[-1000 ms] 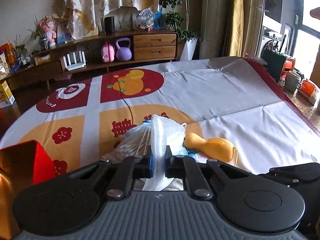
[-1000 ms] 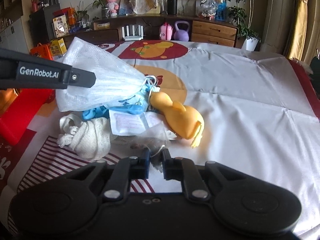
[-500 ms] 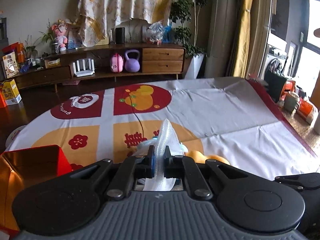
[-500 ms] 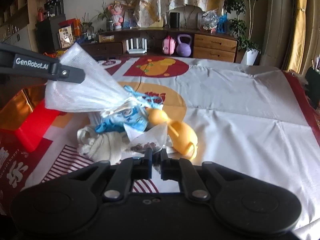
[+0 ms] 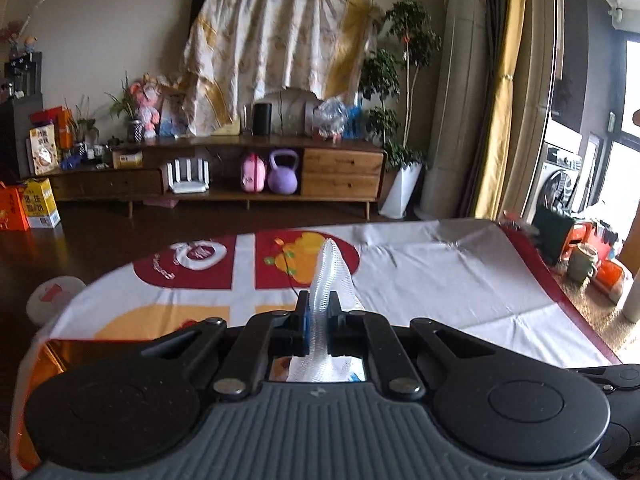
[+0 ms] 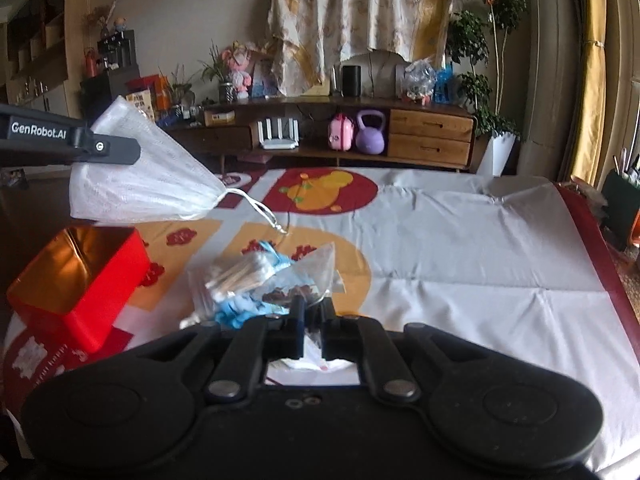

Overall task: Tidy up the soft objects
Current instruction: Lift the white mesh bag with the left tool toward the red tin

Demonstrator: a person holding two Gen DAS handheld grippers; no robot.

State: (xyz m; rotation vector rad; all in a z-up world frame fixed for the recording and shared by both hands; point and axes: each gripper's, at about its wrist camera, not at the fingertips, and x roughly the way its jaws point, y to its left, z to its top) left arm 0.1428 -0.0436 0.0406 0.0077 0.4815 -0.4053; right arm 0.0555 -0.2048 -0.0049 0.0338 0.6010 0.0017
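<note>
Change since earlier: both grippers had risen; the white mesh bag point(image 6: 140, 176) hung clear of the pile it had been touching, and the clear plastic packet point(image 6: 308, 276) had come up off the cloth.
Left gripper point(image 5: 316, 316): fingers pressed together on a fold of the white mesh bag, which stood up between them in the left wrist view.
Right gripper point(image 6: 310, 320): fingers pinched the near edge of the clear plastic packet, which rose ahead of the tips.
Mesh bag's place: in the air at the left of the right wrist view, above and just behind the red box point(image 6: 80, 280), its drawstring trailing toward the middle of the desk point(image 6: 460, 260).
Bag's long axis: roughly level, wide end at the fingers, gathered neck pointing away to the right.
Key relation: the open red box lay below the left gripper's load, so the left hand was the nearer one; a drop there looked like the likely next step.
Left on the desk: a packet of cotton swabs point(image 6: 240, 272) and something blue point(image 6: 240, 308), just left of the right gripper.
</note>
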